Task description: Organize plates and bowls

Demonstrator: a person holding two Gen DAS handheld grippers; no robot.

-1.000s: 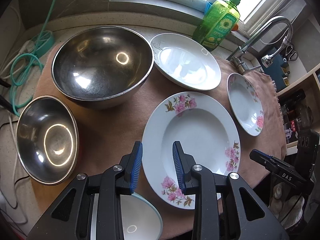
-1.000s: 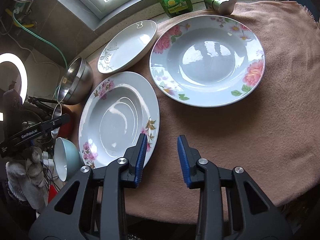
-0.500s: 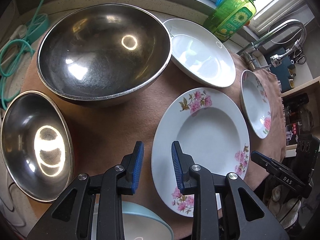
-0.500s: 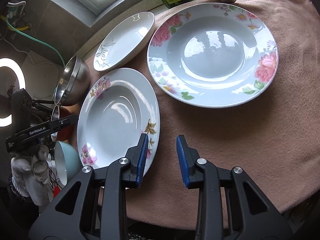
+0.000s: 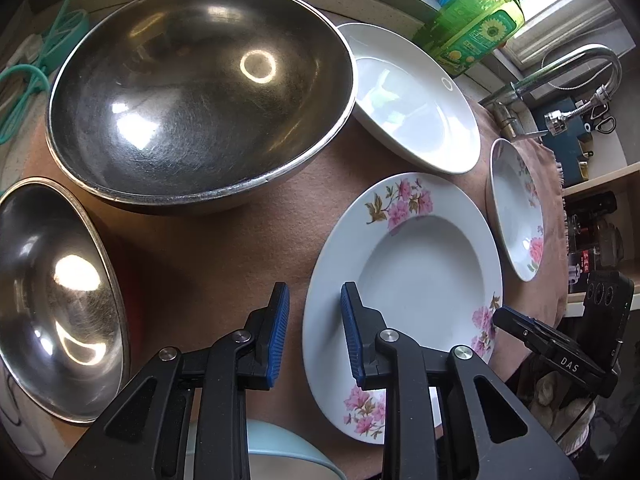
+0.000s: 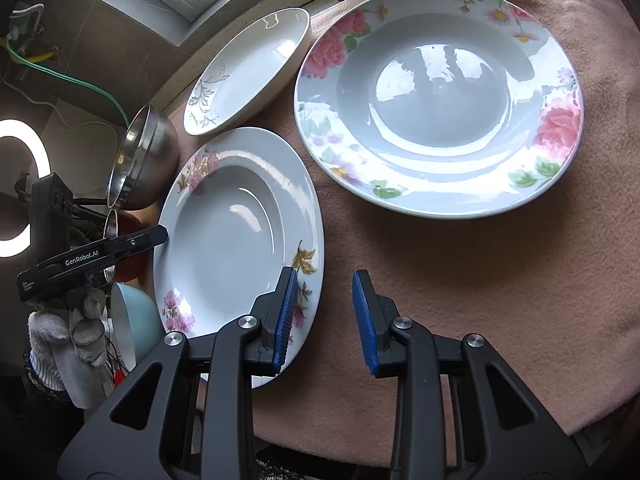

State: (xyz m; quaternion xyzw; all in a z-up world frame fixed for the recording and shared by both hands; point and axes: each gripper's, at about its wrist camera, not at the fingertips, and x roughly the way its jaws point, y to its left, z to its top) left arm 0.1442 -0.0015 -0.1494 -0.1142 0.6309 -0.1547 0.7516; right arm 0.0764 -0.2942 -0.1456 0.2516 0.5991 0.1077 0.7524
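The left tool (image 5: 312, 334) hangs with its blue pads parted by a moderate gap and nothing between them; its right-hand pad sits over the left rim of the pink-flowered plate (image 5: 404, 280), its left-hand pad over the brown cloth (image 5: 224, 240), and whether it touches the rim I cannot tell; a pale blue bowl (image 5: 288, 456) peeks out beneath it. To its left lies the small steel bowl (image 5: 52, 292), tilted on its side; ahead sits the large steel bowl (image 5: 192, 108), and beside that a plain white dish (image 5: 412, 96); past the flowered plate a rose-patterned plate (image 5: 516, 208) lies near the tap (image 5: 560, 72), with a green soap bottle (image 5: 476, 28) by the window.

The right tool (image 6: 326, 318) is likewise open about as wide and empty; its left-hand pad overlaps the near right rim of the same pink-flowered plate (image 6: 236, 232), its right-hand pad over bare cloth (image 6: 460, 288); the big rose-patterned plate (image 6: 440, 100) lies flat ahead, the white dish (image 6: 248, 72) leans beyond, and the desk edge (image 6: 224, 36) runs behind them.
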